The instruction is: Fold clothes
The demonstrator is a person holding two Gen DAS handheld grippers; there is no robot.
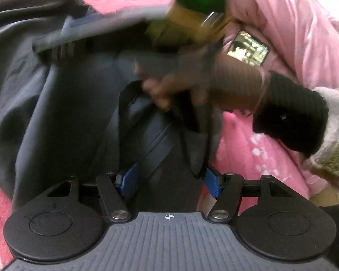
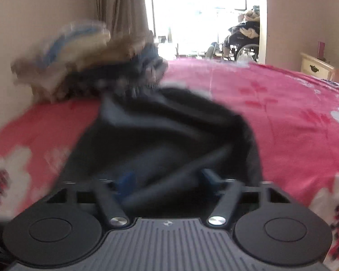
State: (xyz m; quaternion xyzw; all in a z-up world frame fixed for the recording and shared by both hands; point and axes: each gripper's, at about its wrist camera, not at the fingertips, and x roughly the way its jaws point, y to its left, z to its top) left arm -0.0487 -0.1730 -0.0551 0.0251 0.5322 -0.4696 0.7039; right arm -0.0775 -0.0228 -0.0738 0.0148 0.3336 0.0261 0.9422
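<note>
A dark navy garment [image 1: 63,103] lies rumpled on a pink flowered bedspread [image 1: 260,153]. My left gripper [image 1: 168,181] points down at it, jaws apart; folds of the cloth lie between the blue pads [image 1: 124,180], which do not squeeze them. A bare hand [image 1: 169,90] with a dark ribbed sleeve reaches across above it, blurred. In the right wrist view the same garment [image 2: 169,131] is heaped in front of my right gripper [image 2: 167,178], whose jaws stand wide open with a loose fold lying between them.
A pink quilt [image 1: 293,33] is bunched at the back right with a lit phone [image 1: 248,49] on it. A blurred fuzzy sleeve [image 2: 67,54] hangs over the garment's far end. Beyond the bed are a curtain [image 2: 124,6], a wheelchair [image 2: 241,43] in a bright doorway, and a nightstand [image 2: 316,66].
</note>
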